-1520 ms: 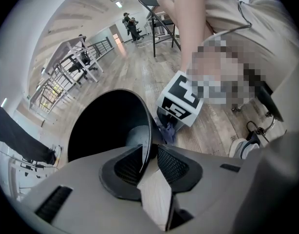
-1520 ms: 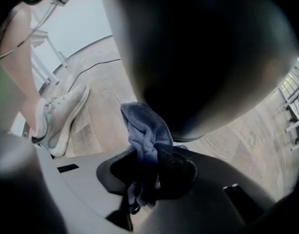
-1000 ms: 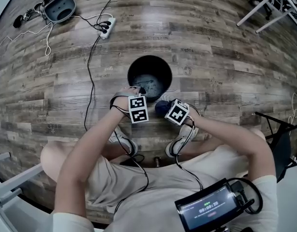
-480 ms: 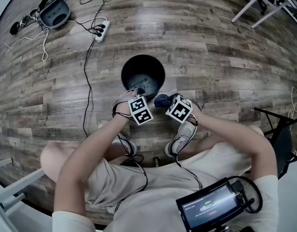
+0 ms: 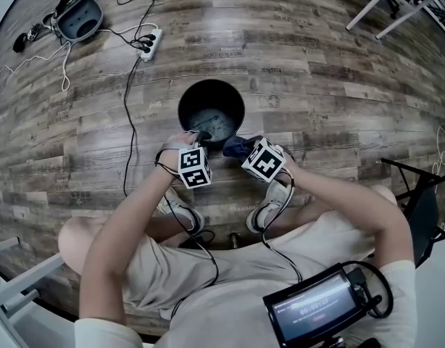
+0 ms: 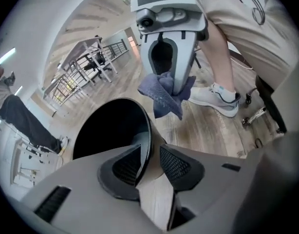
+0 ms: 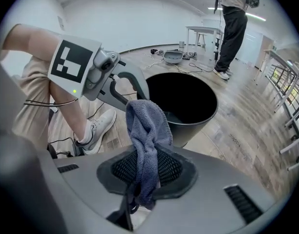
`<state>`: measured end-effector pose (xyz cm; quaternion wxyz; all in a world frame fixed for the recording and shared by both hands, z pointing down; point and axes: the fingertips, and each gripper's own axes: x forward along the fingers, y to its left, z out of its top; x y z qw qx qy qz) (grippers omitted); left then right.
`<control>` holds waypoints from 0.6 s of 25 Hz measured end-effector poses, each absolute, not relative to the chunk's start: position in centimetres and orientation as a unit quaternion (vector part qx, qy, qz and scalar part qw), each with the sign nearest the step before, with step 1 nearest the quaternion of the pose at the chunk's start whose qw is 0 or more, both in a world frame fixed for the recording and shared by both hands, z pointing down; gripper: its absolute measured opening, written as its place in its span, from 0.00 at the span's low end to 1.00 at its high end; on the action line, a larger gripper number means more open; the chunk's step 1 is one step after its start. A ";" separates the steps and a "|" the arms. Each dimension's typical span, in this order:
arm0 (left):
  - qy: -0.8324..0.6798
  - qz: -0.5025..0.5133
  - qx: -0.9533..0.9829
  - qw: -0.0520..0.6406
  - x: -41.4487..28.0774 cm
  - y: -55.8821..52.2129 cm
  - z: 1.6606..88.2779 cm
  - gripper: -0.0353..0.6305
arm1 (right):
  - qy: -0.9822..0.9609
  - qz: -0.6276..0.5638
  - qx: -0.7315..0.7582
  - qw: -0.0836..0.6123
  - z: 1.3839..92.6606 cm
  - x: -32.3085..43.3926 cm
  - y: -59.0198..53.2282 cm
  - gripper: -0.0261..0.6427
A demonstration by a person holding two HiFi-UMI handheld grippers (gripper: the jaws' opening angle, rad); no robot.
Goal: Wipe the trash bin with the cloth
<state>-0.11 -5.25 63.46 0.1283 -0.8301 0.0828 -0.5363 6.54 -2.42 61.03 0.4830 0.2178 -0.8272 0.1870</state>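
Holding the round black plastic trash bin (image 7: 191, 128) by its near rim with the left claw (image 6: 150, 163), one pad inside and one outside, pinched on the wall. Keeping it steady on the brown wooden floor (image 5: 324, 71). Squeezing the soft blue-grey cloth (image 7: 148, 123) tight in the right claw (image 7: 147, 172), with most of it sticking out past the tips. Has brought the cloth closer in the last second: a little way off before, now just beside the bin's outer wall, maybe touching. Looks ready to start the first rub. Not wiping yet, by the look of it.
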 end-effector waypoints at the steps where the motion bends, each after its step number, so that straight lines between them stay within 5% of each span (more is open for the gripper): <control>1: 0.095 -0.534 -0.830 0.128 -0.2 -5.6 63.2 0.25 | -0.828 0.185 0.214 0.485 61.0 6.2 -2.3 0.16; 15: 0.064 -0.578 -0.790 0.193 -2.3 -6.2 64.9 0.24 | -0.831 0.151 0.192 0.500 62.4 2.8 -1.7 0.16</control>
